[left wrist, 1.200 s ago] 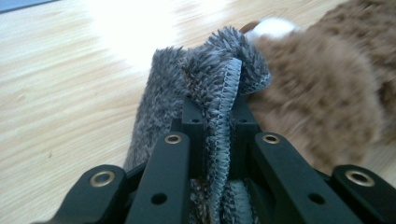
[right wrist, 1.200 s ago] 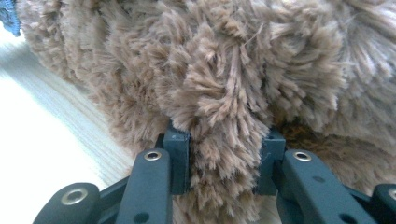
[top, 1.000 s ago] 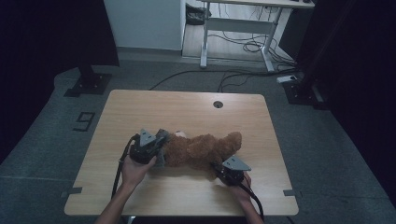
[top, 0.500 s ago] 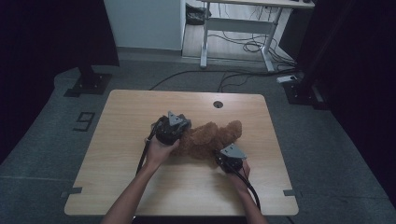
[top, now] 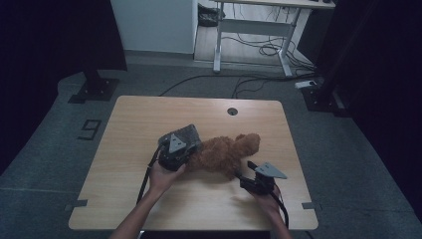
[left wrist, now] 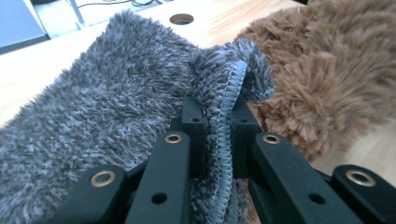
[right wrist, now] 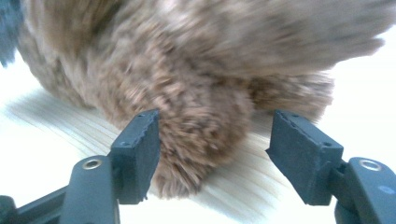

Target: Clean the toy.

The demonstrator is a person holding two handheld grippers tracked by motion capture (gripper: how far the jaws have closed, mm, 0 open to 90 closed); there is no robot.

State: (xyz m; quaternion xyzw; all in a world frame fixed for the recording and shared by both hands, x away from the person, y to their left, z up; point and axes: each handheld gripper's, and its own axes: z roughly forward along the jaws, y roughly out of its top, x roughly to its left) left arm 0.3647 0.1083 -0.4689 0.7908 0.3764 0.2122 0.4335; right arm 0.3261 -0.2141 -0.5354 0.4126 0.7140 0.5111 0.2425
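Observation:
A brown plush bear (top: pixel 226 152) lies on the wooden table (top: pixel 144 114), right of its middle. My left gripper (top: pixel 185 143) is shut on the stitched edge of a grey fluffy cloth (left wrist: pixel 107 102), which drapes over the gripper beside the bear (left wrist: pixel 327 79). The left gripper (left wrist: pixel 219 109) pinches the hem between both pads. My right gripper (top: pixel 244 173) is at the bear's near side. Its jaws have just been opening; in the right gripper view a plush limb (right wrist: pixel 201 135) sits between them, against the left pad and apart from the right one.
A round cable hole (top: pixel 232 111) is in the table's far edge. Behind the table stands a white desk frame (top: pixel 254 30) with cables on the floor. Bare wood stretches along the table's left side and near edge.
The left gripper carried the grey cloth right and away, up against the bear, then back a little. The right gripper drew back toward the near edge and its jaws spread off the bear's limb.

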